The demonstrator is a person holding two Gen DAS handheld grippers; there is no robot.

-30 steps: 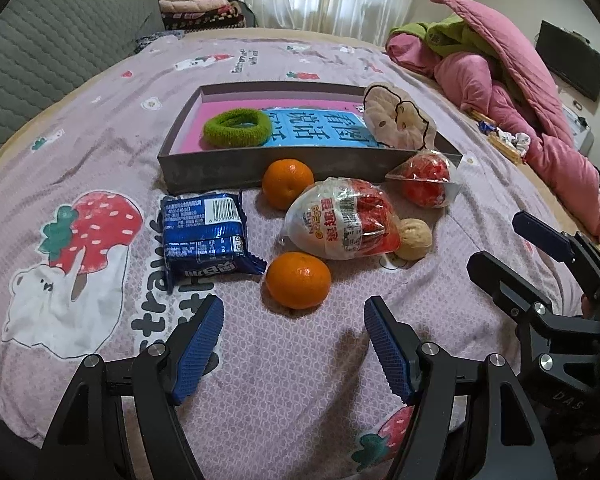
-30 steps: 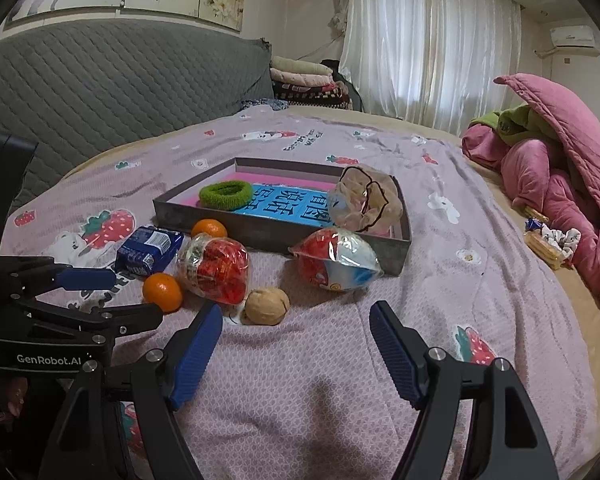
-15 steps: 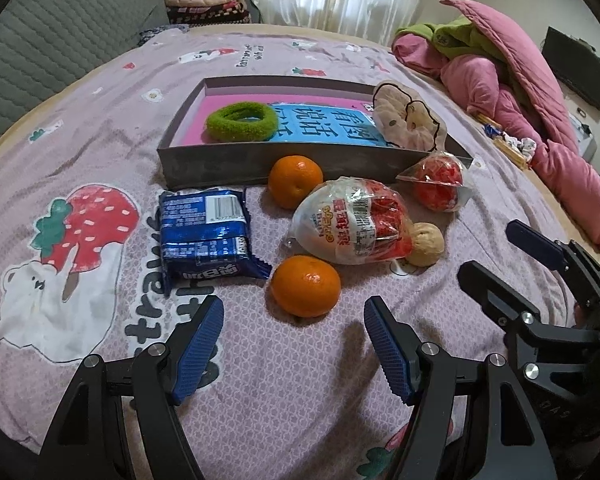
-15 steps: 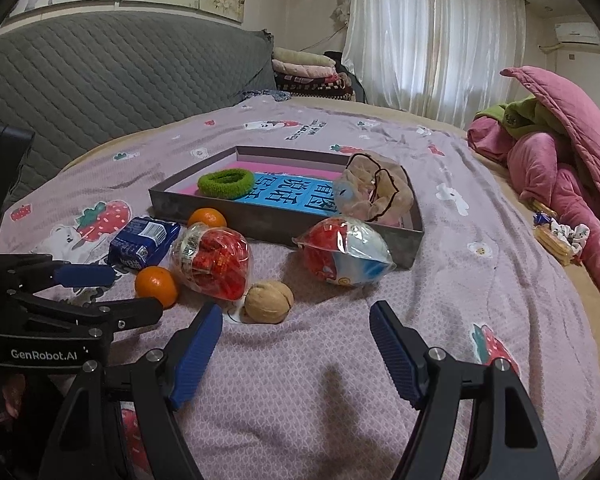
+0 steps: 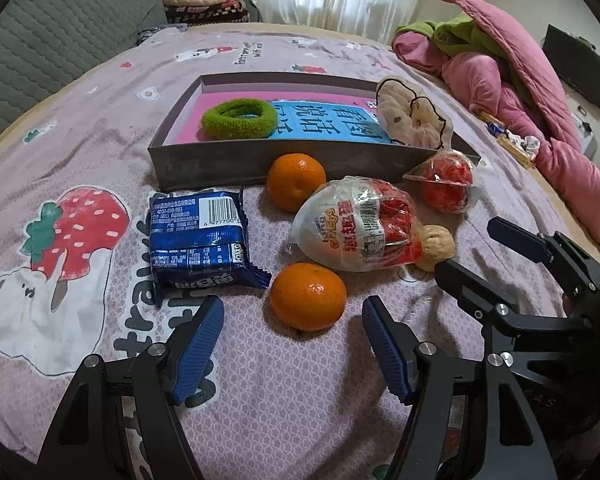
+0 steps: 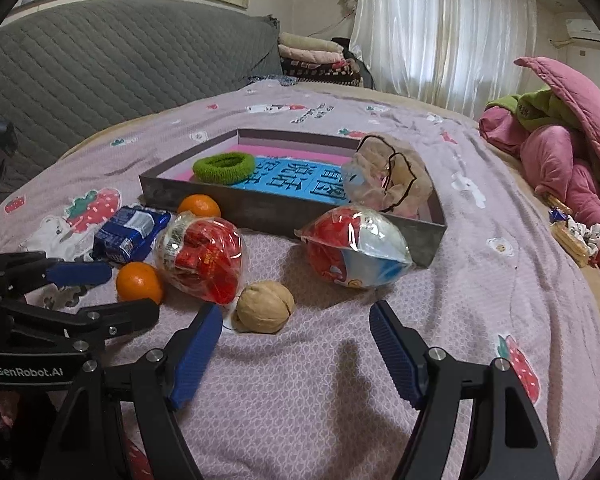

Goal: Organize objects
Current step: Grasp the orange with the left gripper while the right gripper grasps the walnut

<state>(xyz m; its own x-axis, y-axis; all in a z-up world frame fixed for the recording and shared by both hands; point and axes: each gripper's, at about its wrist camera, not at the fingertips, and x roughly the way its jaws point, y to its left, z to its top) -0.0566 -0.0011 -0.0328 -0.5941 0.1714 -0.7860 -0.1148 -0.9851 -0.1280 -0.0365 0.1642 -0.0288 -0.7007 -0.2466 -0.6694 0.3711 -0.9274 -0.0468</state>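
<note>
L gripper (image 5: 293, 336) hangs low over the bed, jaws spread wide, nothing between them. Round orange mandarin (image 5: 308, 295) sits dead centre of the left wrist view, just beyond the jaw tips and between their lines, so a short push fwd looks enough. It's round, no long axis, so wrist angle shouldn't matter.

R gripper (image 6: 296, 334) is likewise wide open & empty. Tan wrinkled walnut (image 6: 265, 306) lies just ahead of it, nearer its left jaw than centre; prob needs a small shift left before closing.

L is nearer the mandarin, R nearer the walnut.

Shallow grey cardboard box tray (image 5: 220, 168), upper centre of the left view, holds a fuzzy green hair scrunchie (image 5: 240, 119). Still outside on the bedsheet, in front of its near wall: second mandarin (image 5: 296, 182), blue foil biscuit pack (image 5: 198, 240), clear bag of red sweets (image 5: 358, 230).
</note>
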